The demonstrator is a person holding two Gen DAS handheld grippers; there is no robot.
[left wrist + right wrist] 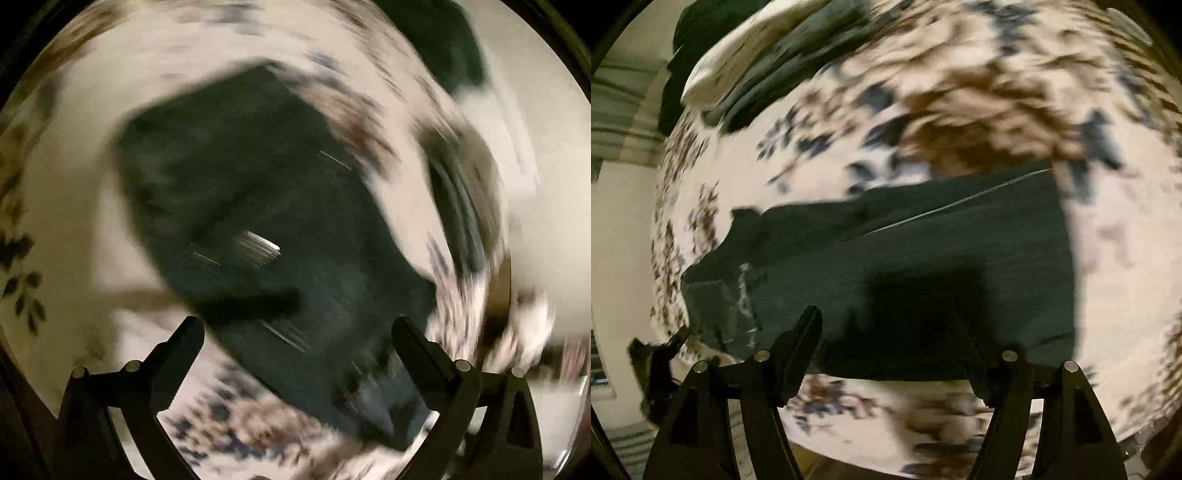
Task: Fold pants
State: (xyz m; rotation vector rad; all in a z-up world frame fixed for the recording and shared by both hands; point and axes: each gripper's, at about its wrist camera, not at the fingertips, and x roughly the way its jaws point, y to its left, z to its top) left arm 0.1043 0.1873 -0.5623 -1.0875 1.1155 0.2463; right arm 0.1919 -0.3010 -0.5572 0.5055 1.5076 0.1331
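Wide bed cover [960,92] of cream fabric printed with brown and dark blue leaf shapes, filling most of both views, heavily smeared by motion blur. Cream cover [81,206] plainer on the left side of the left wrist view, with a dark leaf sprig print at the far left edge.

Dark green pants [923,266] of soft cloth, lying flat on the bed cover as a broad folded slab, long side running left to right in the right wrist view. Thin pale seam line crossing the upper layer on a slant. Left end rumpled, with a faint pale mark on the cloth, too blurred to read. Same dark green pants [240,192] in the left wrist view as a slanted, roughly rectangular dark shape in the middle, with a small bright streaked glint near the centre.

Second heap of dark and pale cloth [764,62] at the upper left of the right wrist view, near the bed edge, well apart from the pants; kind of garment unclear.

Black two-finger left gripper [297,332] at the bottom of its view, jaws spread wide, nothing clamped, pants visible below the gap between the fingers. Black two-finger right gripper [901,332] pointing down over the near edge of the pants, jaws parted, no cloth pinched between them. Right finger partly lost against dark shadow on the cloth.
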